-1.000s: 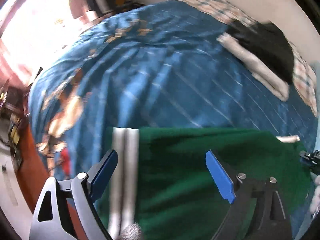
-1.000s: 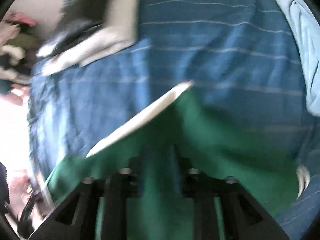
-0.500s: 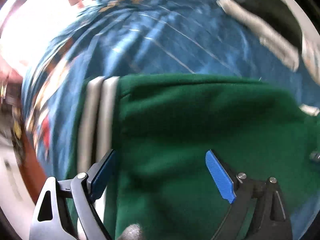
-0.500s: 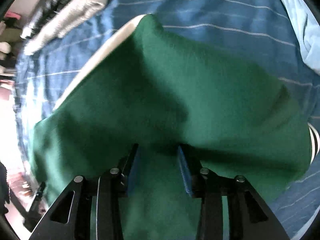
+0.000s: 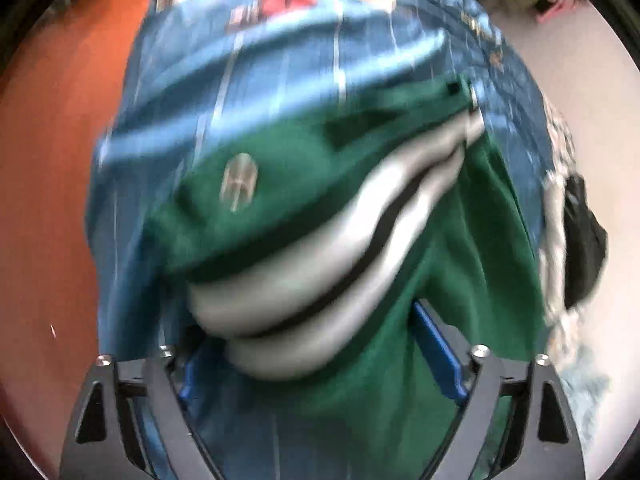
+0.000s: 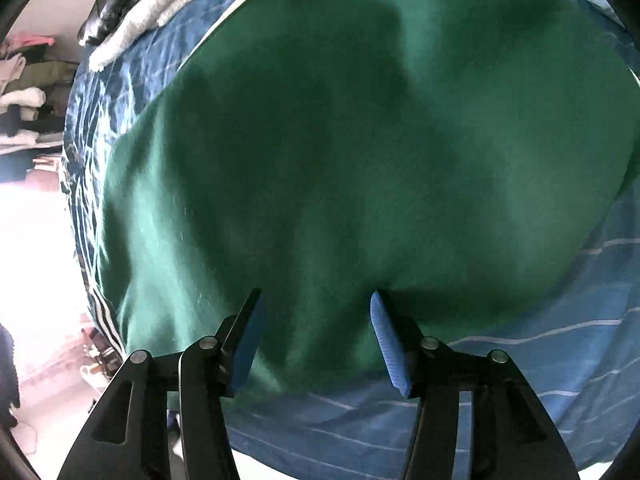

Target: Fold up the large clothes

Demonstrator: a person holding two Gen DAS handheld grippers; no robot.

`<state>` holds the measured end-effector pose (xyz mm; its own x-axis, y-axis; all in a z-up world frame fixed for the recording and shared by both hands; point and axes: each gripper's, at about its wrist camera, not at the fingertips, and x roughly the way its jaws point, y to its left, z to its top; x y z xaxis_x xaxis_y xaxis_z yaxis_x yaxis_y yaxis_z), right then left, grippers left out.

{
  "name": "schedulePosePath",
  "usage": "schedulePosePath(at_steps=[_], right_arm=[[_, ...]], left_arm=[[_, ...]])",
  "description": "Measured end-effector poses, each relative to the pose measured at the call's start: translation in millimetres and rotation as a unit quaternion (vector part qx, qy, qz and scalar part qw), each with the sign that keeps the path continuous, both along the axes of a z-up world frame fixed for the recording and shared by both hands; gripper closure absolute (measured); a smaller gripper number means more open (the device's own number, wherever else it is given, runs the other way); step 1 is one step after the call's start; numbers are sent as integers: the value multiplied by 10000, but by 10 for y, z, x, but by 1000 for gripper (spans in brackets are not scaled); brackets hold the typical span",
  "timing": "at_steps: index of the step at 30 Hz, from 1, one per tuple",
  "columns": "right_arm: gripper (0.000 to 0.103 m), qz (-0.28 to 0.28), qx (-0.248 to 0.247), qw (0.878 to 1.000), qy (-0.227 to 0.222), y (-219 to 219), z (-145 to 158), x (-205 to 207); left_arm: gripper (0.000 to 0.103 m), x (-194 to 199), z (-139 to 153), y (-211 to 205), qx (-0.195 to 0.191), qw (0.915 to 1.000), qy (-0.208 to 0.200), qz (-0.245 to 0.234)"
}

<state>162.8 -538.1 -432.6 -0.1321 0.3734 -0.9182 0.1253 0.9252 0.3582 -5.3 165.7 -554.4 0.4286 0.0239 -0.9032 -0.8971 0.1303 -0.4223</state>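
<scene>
Since a second ago the left wrist view has swung round sharply: the green garment (image 5: pixel 304 184), then lying flat with its white stripes at one edge, now hangs bunched and blurred in front of the left gripper (image 5: pixel 320 356), and in the right wrist view the cloth that was pinched between close-set fingers now spreads wide ahead of parted ones. The left gripper's jaws are closing with a thick roll of the striped fabric between them; whether the blue pads actually press on it is lost in the blur. The right gripper (image 6: pixel 316 336) has its jaws opening, pads standing clear on either side of the garment's near edge, gripping nothing. The garment (image 6: pixel 360 140) is deep green with broad white stripes split by a dark line (image 5: pixel 360 264) and a small pale crest (image 5: pixel 239 184) on one panel. It lies on a blue bedspread (image 6: pixel 540 360) with thin pale lines. Folded white and dark clothes (image 6: pixel 132 12) sit at the far edge of the bed, with an orange-brown floor (image 5: pixel 52 200) beside it and shelves of heaped clothing (image 6: pixel 28 92) beyond.
</scene>
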Motion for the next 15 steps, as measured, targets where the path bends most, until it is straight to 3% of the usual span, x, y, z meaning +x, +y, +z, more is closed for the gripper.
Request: schedulePosePath(at_steps=[1,3,4,7,9,12,14,15], right_arm=[[47,48,-12,10000,2,9,0,-24],[47,129,15,9999,3,129,-16,29],[47,184,10,9998,-11,142,3,34],[47,356,28,9993,-111,229,73,70],[47,420,66,9989,-182,275,122,110],[47,478,117,9984,-282,293,174,184],[47,496,122,9982,-326,292,152,264],[47,506,120,9981,-322,301,117,310]], left_arm=[[31,63,11,39,159,9998,75,8],[59,226,69,93,525,9985,139,-116],[66,334,159,120,764,9966,106,-288],[70,502,459,217,1284,9900,-232,-529],[70,553,609,362,1372,9874,-576,-534],[70,559,607,560,1312,9862,-874,-505],[68,618,424,655,1085,9869,-1073,-524],[63,661,281,708,916,9896,-986,-511]])
